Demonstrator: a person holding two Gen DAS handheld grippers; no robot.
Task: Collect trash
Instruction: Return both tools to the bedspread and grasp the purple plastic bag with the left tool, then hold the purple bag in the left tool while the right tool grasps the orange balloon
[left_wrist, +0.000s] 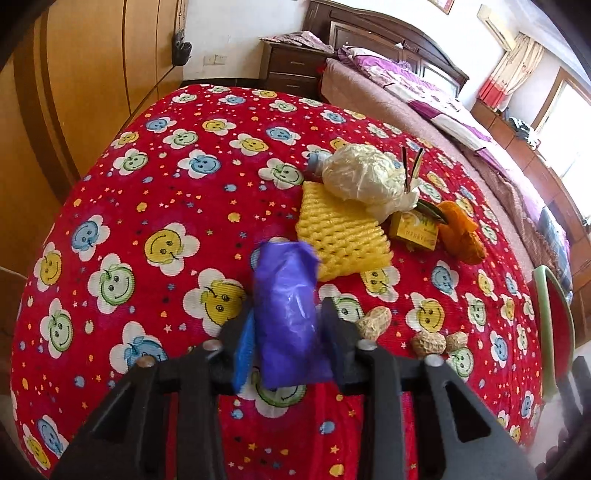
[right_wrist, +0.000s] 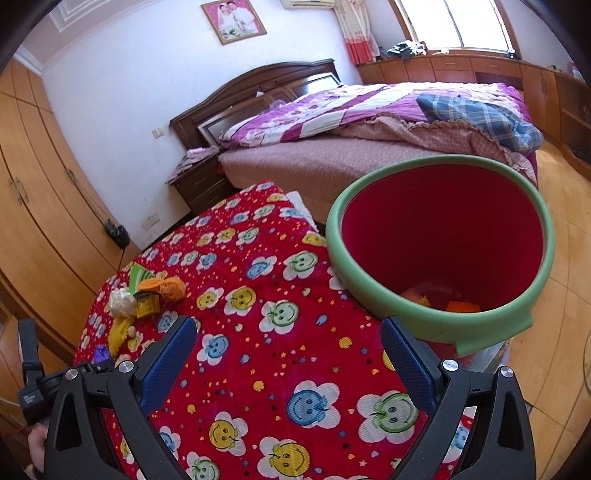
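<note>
I inspected the scene and took the red bin with the green rim (right_wrist: 439, 236) as my landmark; it stood at the edge of the tabletop (right_wrist: 280, 354), just ahead and to the right of the right tongs (right_wrist: 291, 365). Some orange scraps lay at its bottom. The right tongs stood spread wide and held nothing. The left tongs (left_wrist: 288, 332) bracketed a purple plastic bag (left_wrist: 286, 310), its long axis running along the fingers and pointing away from me; I judged the pads to be pinching it, though blur left that contact uncertain. The remaining trash, a yellow foam net (left_wrist: 340, 232), a crumpled white wrapper (left_wrist: 364, 175), a small yellow box (left_wrist: 413, 229), an orange peel (left_wrist: 461, 229) and peanut shells (left_wrist: 376, 323), lay clustered on the far side of the tabletop from the bin. I judged that the left hand, nearer the pile, must carry its bag rightward across the tabletop to the bin.
</note>
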